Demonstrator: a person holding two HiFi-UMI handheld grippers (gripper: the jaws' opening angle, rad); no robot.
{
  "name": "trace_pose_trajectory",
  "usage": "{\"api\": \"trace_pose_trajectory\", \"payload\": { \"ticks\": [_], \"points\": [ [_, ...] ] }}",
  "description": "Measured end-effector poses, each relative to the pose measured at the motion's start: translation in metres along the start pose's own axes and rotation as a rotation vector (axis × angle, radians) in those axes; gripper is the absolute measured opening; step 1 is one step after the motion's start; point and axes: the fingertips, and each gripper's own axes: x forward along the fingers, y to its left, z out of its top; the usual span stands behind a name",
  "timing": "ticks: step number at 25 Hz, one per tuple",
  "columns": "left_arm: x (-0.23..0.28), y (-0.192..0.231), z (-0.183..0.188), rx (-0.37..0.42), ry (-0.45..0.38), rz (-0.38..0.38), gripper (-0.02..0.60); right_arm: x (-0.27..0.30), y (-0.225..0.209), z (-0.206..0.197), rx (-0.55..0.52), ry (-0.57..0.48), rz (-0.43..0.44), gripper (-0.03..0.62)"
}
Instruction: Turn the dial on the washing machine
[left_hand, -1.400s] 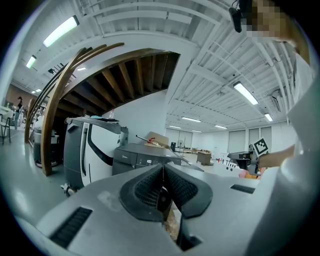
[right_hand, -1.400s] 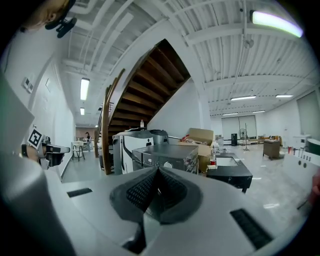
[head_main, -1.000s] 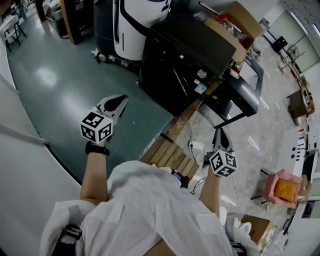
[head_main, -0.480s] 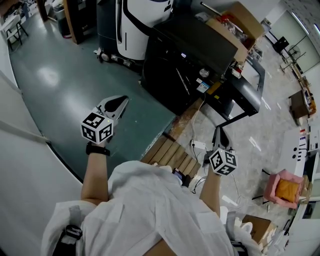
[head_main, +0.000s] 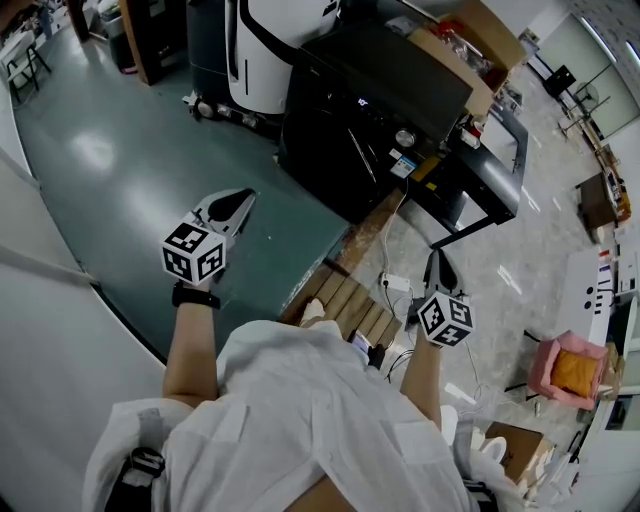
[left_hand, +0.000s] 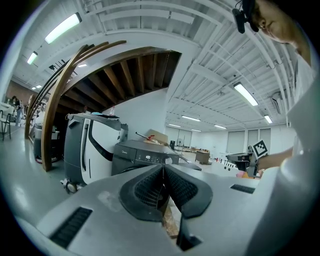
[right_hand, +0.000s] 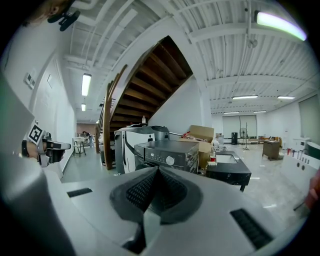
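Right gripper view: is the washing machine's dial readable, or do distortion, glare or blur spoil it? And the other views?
Right gripper view: heavy fisheye bend, dark corners, ceiling light blown out, but the dial is sharp. Left gripper view: same bend; dial smaller, still visible. Head view: glare on the green floor; dial tiny.

Both arms out forward; left gripper (head_main: 232, 208) and right gripper (head_main: 439, 272) empty, jaws closed together.

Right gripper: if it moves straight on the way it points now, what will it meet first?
Probably the washing machine, near its dial; the right gripper aims about there and the way between looks free, though depth is unclear.
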Motion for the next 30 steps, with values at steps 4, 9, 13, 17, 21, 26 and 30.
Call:
{"api": "trace_pose_trajectory", "payload": {
  "ticks": [4,9,13,17,21,26,30],
  "points": [
    [0.013,0.002,0.001,0.008,0.000,-0.003,0.017,0.010,-0.007,-0.003,0.007,0.003,-0.003,0.002],
    [0.031,0.008,0.009,0.027,0.001,0.002,0.017,0.033,-0.018,-0.001,0.016,0.003,0.001,0.002],
    [0.045,0.021,0.015,0.019,-0.002,0.025,0.017,0.055,-0.021,0.005,0.015,0.004,0.020,0.002],
    [0.076,0.020,0.009,0.027,0.026,0.002,0.017,0.083,-0.037,0.002,0.033,0.014,0.029,0.002],
    [0.108,0.023,0.010,0.033,0.051,-0.016,0.017,0.114,-0.050,0.006,0.029,0.020,0.041,0.002],
    [0.149,0.030,0.018,0.039,0.062,-0.024,0.017,0.155,-0.059,0.016,0.004,0.031,0.076,0.002],
    [0.181,0.038,0.024,0.038,0.071,-0.025,0.017,0.189,-0.065,0.024,-0.018,0.044,0.107,0.002]
  ]
}}
